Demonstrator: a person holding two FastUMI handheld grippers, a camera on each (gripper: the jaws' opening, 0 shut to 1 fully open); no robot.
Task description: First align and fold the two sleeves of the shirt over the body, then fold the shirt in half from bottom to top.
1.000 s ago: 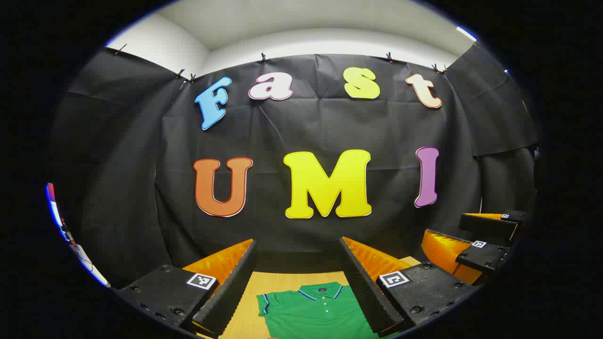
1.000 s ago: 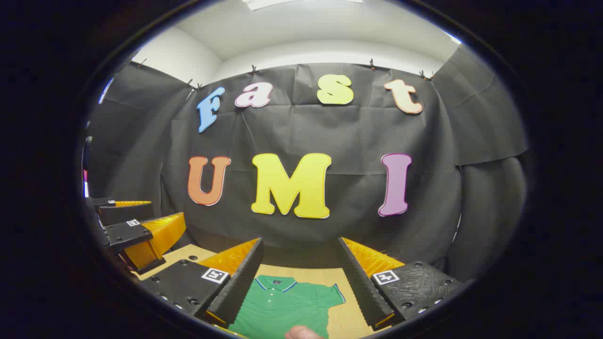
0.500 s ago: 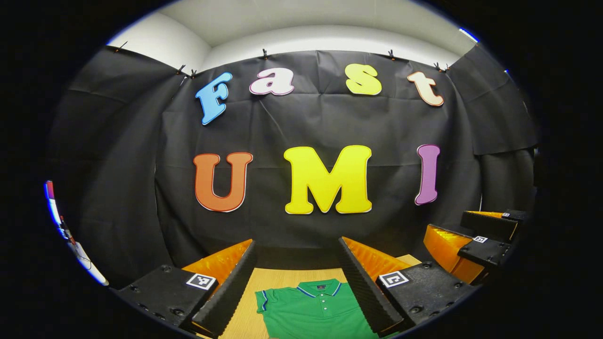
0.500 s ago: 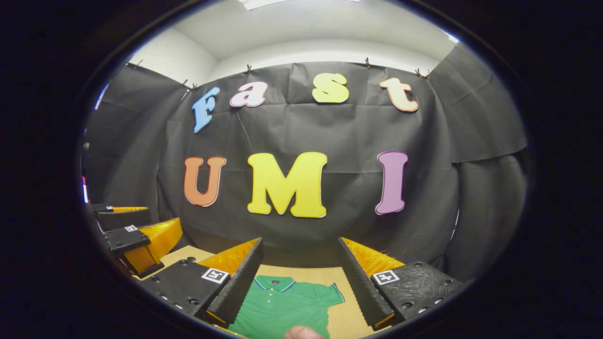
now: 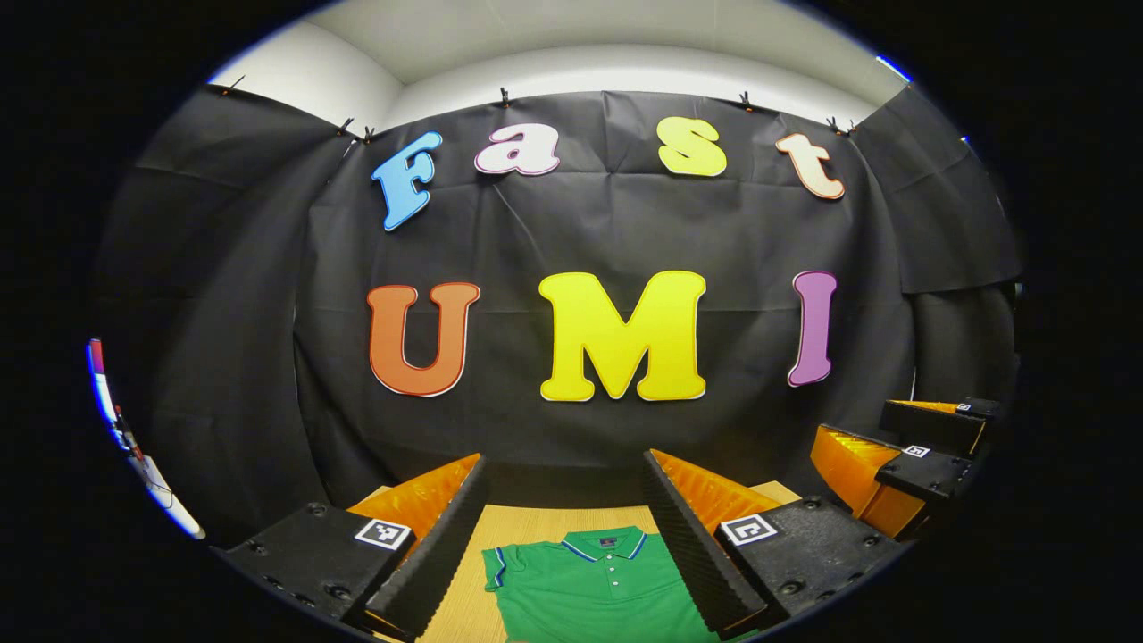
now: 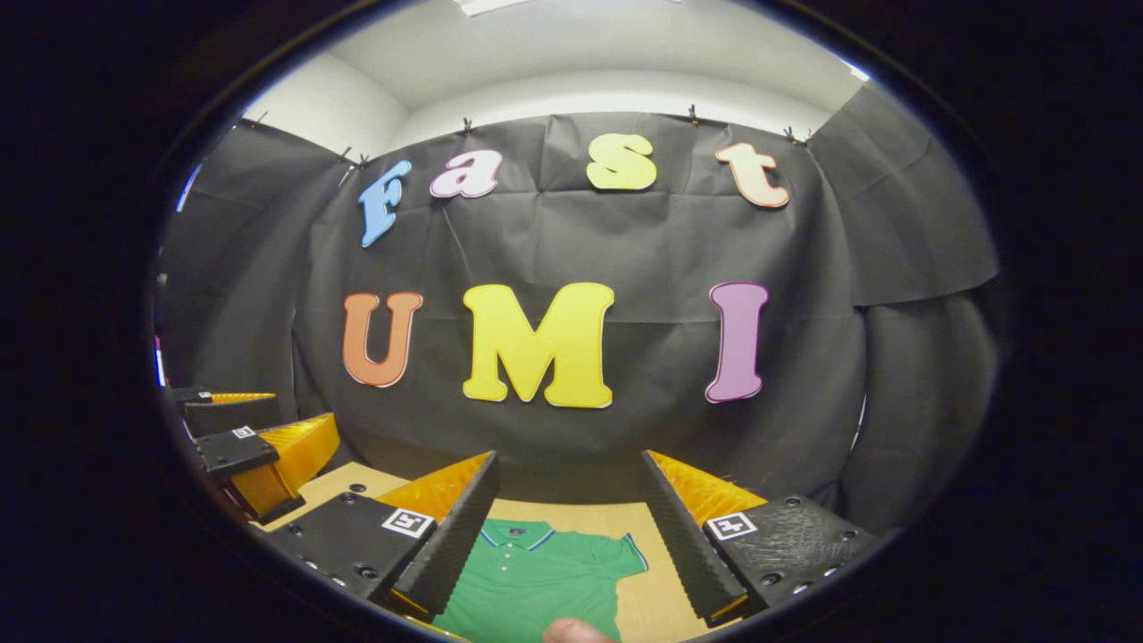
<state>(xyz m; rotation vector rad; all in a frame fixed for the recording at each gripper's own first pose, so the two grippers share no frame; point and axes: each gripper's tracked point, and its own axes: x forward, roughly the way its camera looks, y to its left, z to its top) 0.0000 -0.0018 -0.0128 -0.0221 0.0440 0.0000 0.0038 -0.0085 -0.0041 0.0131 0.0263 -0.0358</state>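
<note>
Both the left gripper [image 5: 564,527] and right gripper [image 6: 568,522] hover with fingers spread wide, holding nothing, above the green shirt [image 5: 596,585] at six o'clock on the wooden table [image 5: 527,527].

you've got open air between both grippers and the table [image 5: 500,522], nothing standing on the wood around the shirt [image 5: 598,585]. the left gripper [image 5: 564,500] and right gripper [image 6: 568,496] hang side by side, near each other, so that's your main crowding. the booth wall [image 5: 571,223] closes off the far edge.
</note>
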